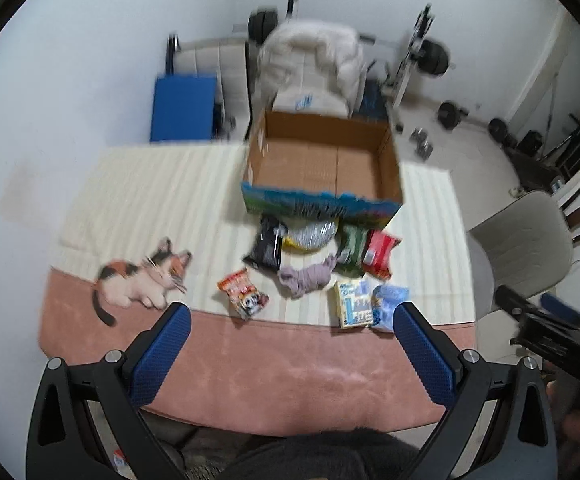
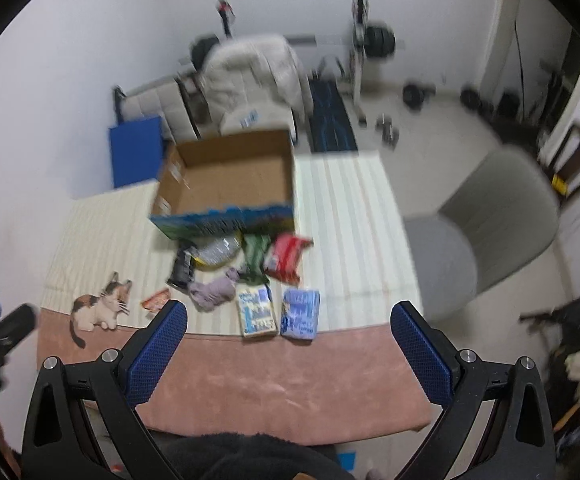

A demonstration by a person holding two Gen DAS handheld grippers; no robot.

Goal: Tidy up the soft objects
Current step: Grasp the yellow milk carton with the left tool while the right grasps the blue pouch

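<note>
Above the table, both grippers' fingers hover spread wide, seemingly empty.

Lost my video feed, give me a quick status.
Left gripper open, right gripper open, both above the table. Cardboard box empty; cat plush, purple cloth and packets untouched. Nothing in the way.

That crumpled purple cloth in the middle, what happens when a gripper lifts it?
The purple cloth lies bunched in loose folds, so it will probably droop and dangle rather than hold shape. It looks thin, likely light. Pushed along the striped mat, it would probably drag and bunch up, not roll.
</note>
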